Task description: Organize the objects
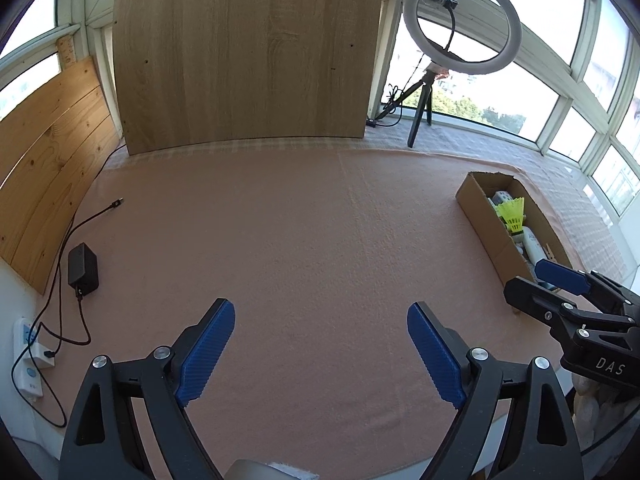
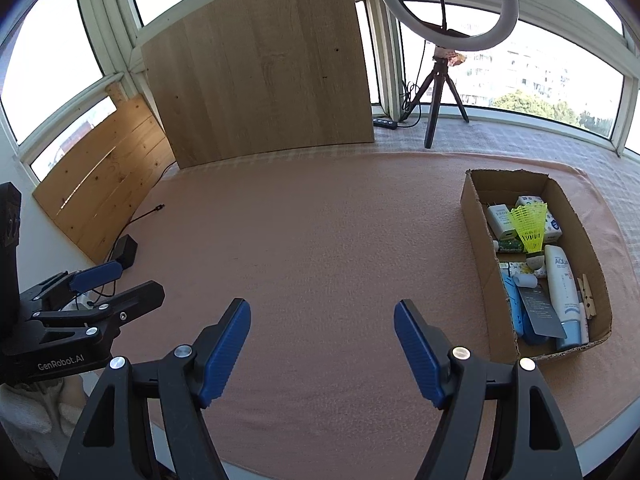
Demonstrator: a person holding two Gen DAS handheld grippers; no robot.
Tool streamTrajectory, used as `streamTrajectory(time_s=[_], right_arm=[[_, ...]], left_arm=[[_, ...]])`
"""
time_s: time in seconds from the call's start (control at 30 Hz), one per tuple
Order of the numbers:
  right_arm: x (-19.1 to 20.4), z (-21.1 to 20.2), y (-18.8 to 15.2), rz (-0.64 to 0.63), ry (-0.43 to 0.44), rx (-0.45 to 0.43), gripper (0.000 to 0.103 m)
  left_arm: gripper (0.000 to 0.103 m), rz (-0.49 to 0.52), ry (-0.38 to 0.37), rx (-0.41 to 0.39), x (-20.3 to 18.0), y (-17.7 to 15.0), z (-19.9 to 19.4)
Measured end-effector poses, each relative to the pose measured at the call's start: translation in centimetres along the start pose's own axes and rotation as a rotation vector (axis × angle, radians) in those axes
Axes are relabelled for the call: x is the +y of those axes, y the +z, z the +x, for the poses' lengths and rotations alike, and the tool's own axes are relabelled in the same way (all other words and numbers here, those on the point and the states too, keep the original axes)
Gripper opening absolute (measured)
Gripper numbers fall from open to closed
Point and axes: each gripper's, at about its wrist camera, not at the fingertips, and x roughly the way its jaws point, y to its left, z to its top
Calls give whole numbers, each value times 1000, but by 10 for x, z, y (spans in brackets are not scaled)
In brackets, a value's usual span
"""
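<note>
A long cardboard box (image 2: 476,216) lies at the right of the pink cloth. It holds a yellow shuttlecock (image 2: 530,228), a white sunscreen tube (image 2: 562,284), a wooden clothespin (image 2: 587,294), small white packets and blue items. The box (image 1: 480,216) also shows in the left wrist view. My left gripper (image 1: 320,348) is open and empty above the cloth's near middle. My right gripper (image 2: 322,344) is open and empty, left of the box's near end. Each gripper shows in the other's view: the right gripper (image 1: 560,280) and the left gripper (image 2: 100,280).
A ring light on a tripod (image 2: 444,20) stands at the back right. Wooden boards (image 2: 264,64) lean against the windows at the back and left. A black adapter (image 1: 83,268) with cables and a white power strip (image 1: 30,360) lie at the left edge.
</note>
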Motion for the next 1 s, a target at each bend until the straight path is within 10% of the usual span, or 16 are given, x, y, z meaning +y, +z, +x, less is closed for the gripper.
streamTrajectory(time_s=[1.0], right_arm=[[47, 9, -9, -47, -13, 12, 71]], left_arm=[[92, -24, 16, 9, 31, -11, -3]])
